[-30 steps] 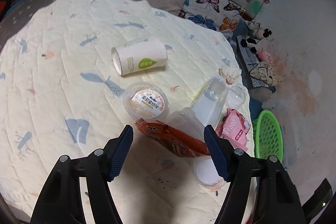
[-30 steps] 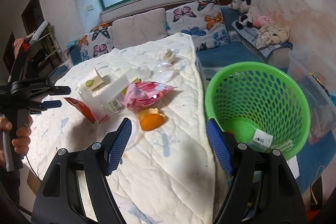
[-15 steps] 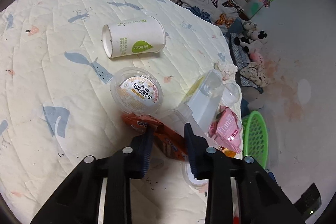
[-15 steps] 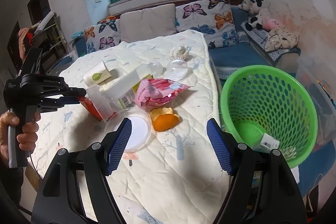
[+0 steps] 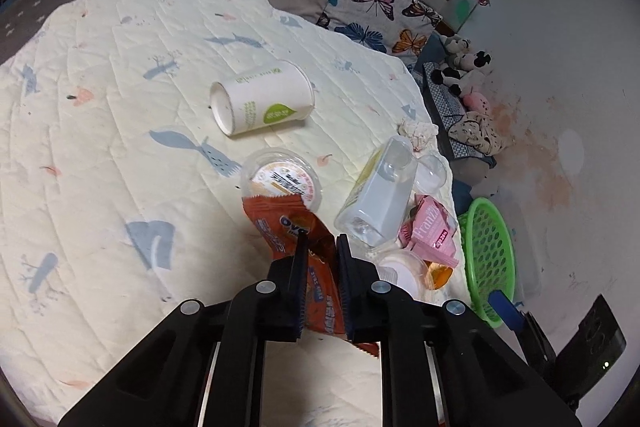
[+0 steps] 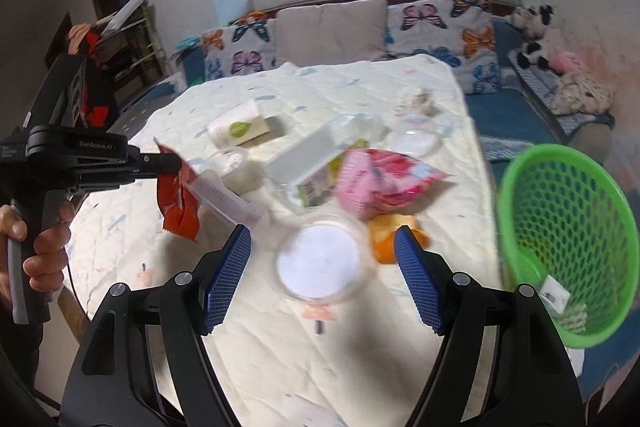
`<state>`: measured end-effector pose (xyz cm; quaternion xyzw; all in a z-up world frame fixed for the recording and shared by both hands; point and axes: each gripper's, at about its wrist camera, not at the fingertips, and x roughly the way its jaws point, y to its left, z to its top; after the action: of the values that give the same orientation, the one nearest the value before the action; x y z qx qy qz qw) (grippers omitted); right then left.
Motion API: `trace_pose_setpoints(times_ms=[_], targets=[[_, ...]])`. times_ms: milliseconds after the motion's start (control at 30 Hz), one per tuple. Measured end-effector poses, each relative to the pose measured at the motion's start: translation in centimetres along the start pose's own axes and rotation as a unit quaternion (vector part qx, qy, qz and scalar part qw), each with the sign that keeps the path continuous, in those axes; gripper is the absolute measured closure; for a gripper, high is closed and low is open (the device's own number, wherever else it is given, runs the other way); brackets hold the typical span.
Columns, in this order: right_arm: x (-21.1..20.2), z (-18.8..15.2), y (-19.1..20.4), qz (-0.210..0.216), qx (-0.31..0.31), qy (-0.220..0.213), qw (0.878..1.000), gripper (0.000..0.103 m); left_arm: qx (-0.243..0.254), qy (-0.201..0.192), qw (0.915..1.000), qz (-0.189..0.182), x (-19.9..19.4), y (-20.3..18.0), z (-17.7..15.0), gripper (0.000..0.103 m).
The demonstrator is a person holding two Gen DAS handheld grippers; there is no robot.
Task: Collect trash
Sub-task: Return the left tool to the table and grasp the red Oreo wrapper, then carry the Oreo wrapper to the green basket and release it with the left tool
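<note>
My left gripper (image 5: 320, 247) is shut on an orange snack wrapper (image 5: 288, 221) and holds it lifted off the quilt; the wrapper (image 6: 176, 195) also hangs from it in the right wrist view. My right gripper (image 6: 322, 259) is open and empty over a round white lid (image 6: 320, 263). A green basket (image 6: 568, 239) with some trash in it stands at the right beside the bed. A paper cup (image 5: 262, 103), a sealed pudding cup (image 5: 280, 179), a clear plastic box (image 5: 378, 195), a pink wrapper (image 6: 380, 179) and an orange peel (image 6: 384, 243) lie on the quilt.
A cream quilt (image 5: 100, 147) covers the surface. Butterfly cushions (image 6: 440, 27) and a beige pillow (image 6: 332, 31) line the back. Plush toys (image 5: 464, 67) sit at the right. A crumpled tissue (image 5: 418, 131) and clear dome lids (image 5: 430, 169) lie near the quilt's right edge.
My left gripper closed on the orange wrapper and lifted it off the quilt. My right gripper moved forward over the white lid and stayed open.
</note>
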<state>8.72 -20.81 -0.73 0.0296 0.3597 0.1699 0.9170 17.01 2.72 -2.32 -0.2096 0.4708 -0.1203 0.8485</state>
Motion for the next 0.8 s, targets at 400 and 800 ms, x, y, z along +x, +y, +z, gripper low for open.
trace_pose_setpoints(times_ms=[400,800], targets=[[5.4,0.6,4.2,0.053,-0.038,0.049,0.997,0.032,0.000,-0.008,0.9999,0.007,-1.3,2.5,0.0,0.091],[9.2,0.6,7.5,0.072,-0.050,0.065,0.994,0.012,0.003,-0.033,0.9994,0.007,-3.6,4.4,0.8,0.091]])
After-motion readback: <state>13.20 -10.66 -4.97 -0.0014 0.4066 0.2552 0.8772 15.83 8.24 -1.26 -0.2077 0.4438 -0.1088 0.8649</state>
